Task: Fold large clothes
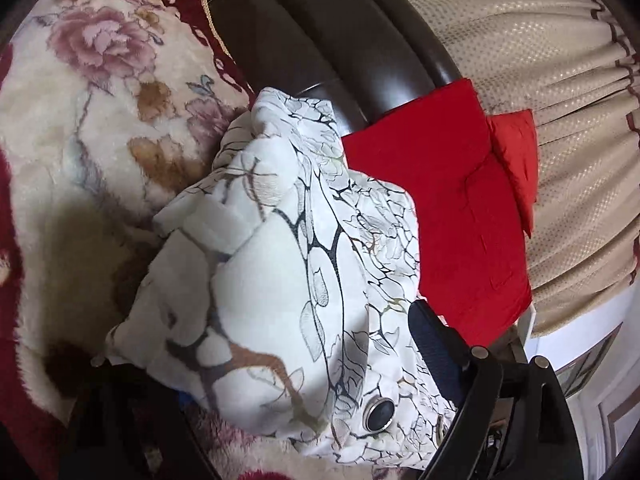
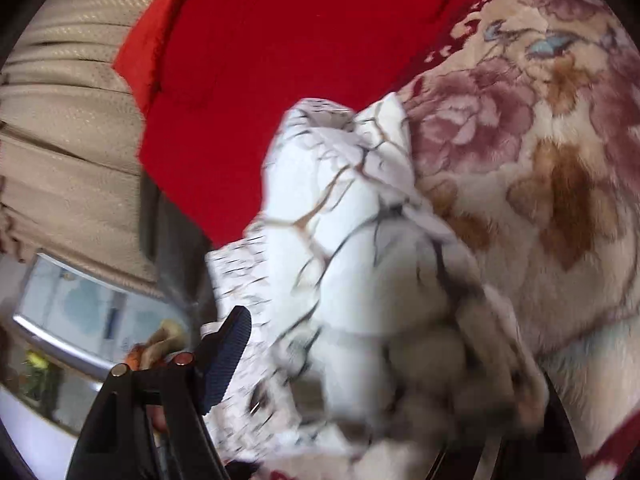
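Note:
A white garment (image 1: 280, 280) with black and gold vein print and a metal snap button lies bunched on a floral plush blanket (image 1: 92, 128). My left gripper (image 1: 272, 376) has the cloth heaped between its fingers, with the right finger (image 1: 436, 344) against the fabric; the left finger is mostly hidden. In the right wrist view the same garment (image 2: 360, 260) fills the middle, blurred. My right gripper (image 2: 360, 380) has the cloth between its fingers, and its left finger (image 2: 228, 356) presses the fabric's edge. Both seem shut on the garment.
A red cloth (image 1: 452, 208) lies beside the garment and also shows in the right wrist view (image 2: 280, 60). A dark wooden headboard (image 1: 320, 32) and beige curtains (image 1: 540, 60) stand behind. A window (image 2: 80, 312) shows at the left.

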A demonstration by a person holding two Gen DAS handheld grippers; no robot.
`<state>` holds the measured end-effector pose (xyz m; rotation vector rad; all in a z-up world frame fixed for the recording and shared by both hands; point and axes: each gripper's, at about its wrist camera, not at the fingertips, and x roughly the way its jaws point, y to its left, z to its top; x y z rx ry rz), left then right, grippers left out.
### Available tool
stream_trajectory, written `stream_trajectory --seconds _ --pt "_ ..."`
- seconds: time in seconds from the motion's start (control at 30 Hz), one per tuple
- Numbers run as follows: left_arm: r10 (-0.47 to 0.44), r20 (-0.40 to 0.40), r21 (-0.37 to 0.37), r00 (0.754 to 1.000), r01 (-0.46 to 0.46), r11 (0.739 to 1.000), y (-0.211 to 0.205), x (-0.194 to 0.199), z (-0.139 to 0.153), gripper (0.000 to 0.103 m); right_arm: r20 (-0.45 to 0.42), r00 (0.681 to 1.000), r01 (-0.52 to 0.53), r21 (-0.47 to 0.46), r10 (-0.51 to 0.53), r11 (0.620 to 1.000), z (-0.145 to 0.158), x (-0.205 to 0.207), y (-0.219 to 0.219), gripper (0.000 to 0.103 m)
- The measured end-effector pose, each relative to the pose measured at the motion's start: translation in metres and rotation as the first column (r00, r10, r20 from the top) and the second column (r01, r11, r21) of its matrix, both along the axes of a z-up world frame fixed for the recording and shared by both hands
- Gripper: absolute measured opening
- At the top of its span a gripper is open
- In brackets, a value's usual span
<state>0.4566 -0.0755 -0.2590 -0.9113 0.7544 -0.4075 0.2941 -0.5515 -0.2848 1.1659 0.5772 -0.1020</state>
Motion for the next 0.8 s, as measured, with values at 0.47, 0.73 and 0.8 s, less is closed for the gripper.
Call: stream_trajectory --seconds 0.47,0.73,0.8 --pt "-0.047 0.047 0.019 0.998 0.046 0.999 -0.001 0.009 0.011 0.021 -0.043 0.999 0.013 -0.371 -0.031 0.929 0.051 0.013 0.020 0.025" --pt "-0.125 0.111 -0.002 0.986 0.126 0.992 0.015 -0.025 0.033 0.016 0.017 0.999 0.051 -0.423 -0.048 0.905 0.091 -0.036 0.043 0.024" --pt "-0.158 0.112 0.006 0.981 0.158 0.987 0.021 -0.049 0.036 0.016 0.014 0.999 0.052 -0.397 -0.051 0.916 0.089 -0.058 0.042 0.024"
